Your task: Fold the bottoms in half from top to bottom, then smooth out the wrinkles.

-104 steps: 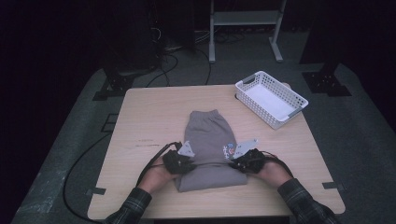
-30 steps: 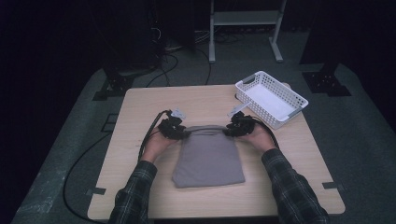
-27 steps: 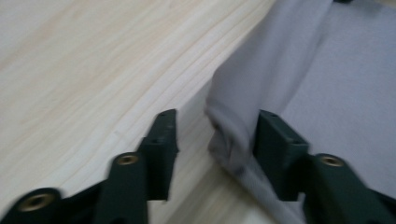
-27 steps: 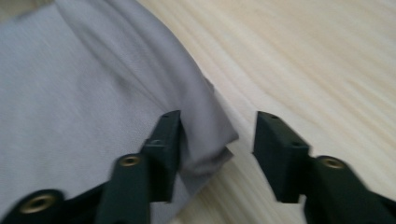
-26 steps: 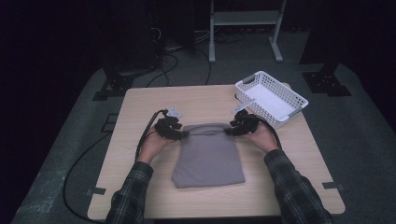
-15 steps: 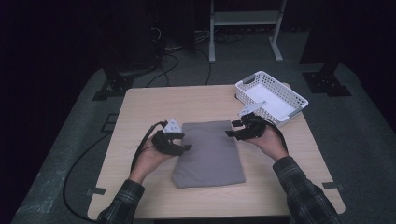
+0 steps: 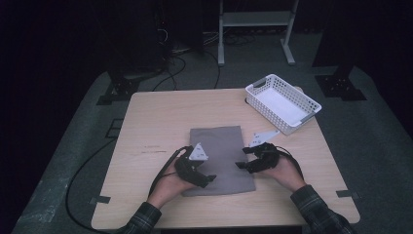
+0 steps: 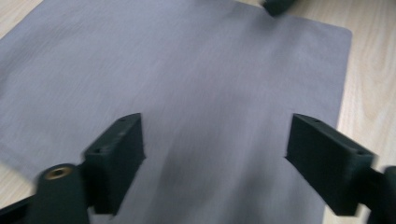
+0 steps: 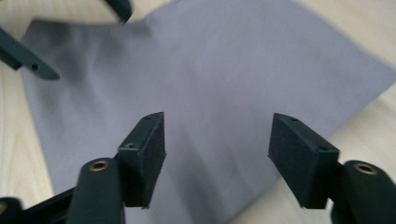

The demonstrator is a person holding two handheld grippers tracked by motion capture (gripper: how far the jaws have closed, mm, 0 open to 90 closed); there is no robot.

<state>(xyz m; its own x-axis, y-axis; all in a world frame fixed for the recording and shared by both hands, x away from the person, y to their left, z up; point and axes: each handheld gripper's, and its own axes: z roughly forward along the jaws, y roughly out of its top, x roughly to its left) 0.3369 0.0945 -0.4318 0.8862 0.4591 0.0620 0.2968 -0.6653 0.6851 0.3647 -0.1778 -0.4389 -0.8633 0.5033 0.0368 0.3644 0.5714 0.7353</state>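
Desk: a light wooden rectangular desk (image 7: 156,122) with a pale grain, standing on a grey floor mat (image 7: 73,161) in a dark room.

Garment: a grey folded cloth garment (image 7: 219,148), a smooth rectangle lying flat near the middle of the desk, closer to the person's edge than to the far one. Its near corners sit between the two hands. In the left gripper view (image 8: 187,70) and the right gripper view (image 9: 224,70) it lies spread under the fingers with no fold lifted.

Basket: a white plastic lattice basket (image 7: 306,106) at the far right part of the desk, set at an angle, well apart from the garment.

Left gripper: the black left gripper (image 7: 207,179) in the person's left hand (image 7: 170,187), at the garment's near left corner, pointing inward over the cloth. A grey three-cornered plate tops it and a black cable trails off to the left.

Left fingers: released, standing wide; they have just been opening. The cloth shows beneath the gap, but the pads (image 8: 116,154) do not press on it.

Right gripper: the black right gripper (image 7: 241,165) in the person's right hand (image 7: 285,173), at the garment's right edge, pointing inward.

Right fingers: released too, spread wide after just opening; the pads (image 9: 144,154) stand above the cloth and grasp nothing.

Sleeves: dark plaid sleeves (image 7: 316,214) at the bottom edge of the high view.
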